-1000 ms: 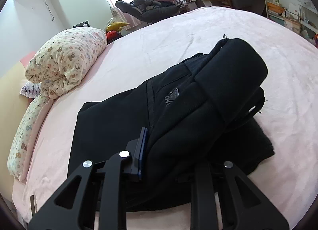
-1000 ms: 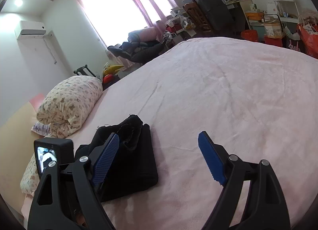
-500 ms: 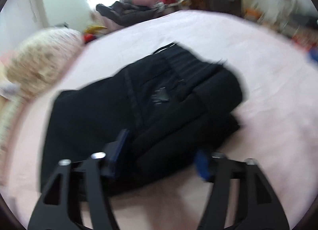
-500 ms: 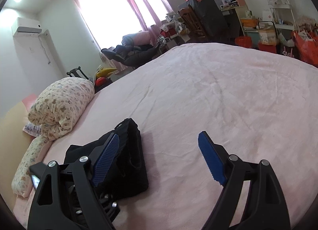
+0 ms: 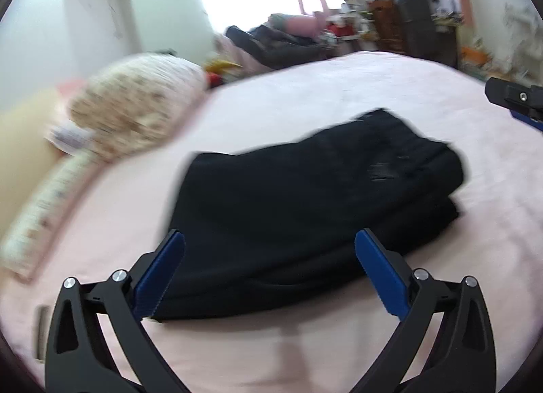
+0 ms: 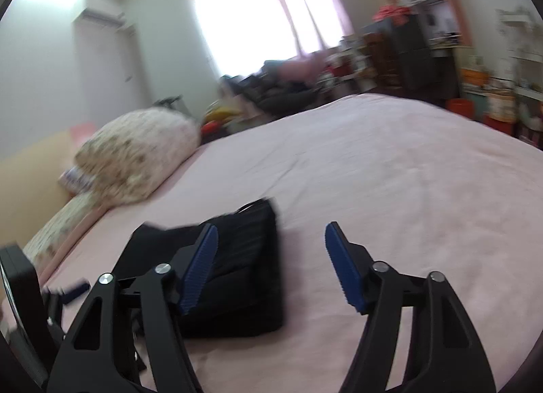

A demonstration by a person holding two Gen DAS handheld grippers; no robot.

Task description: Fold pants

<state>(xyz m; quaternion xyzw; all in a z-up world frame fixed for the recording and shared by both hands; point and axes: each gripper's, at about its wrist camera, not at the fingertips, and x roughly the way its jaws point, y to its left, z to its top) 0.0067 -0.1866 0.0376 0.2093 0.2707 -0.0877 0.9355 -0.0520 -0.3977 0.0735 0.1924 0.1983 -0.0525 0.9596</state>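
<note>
The black pants lie folded in a flat stack on the pink bed. My left gripper is open and empty, raised just in front of the stack's near edge. In the right wrist view the pants lie at the lower left. My right gripper is open and empty, raised above the bed by the stack's right edge. Part of the right gripper shows at the right edge of the left wrist view. Both views are blurred.
A floral pillow and quilt lie at the left side of the bed. Beyond the bed stand a chair piled with clothes, a dark cabinet and cluttered shelves.
My left gripper let go of the pants, opened and pulled back and up. The upper fold dropped flat onto the stack. My right gripper stayed open and rose.
</note>
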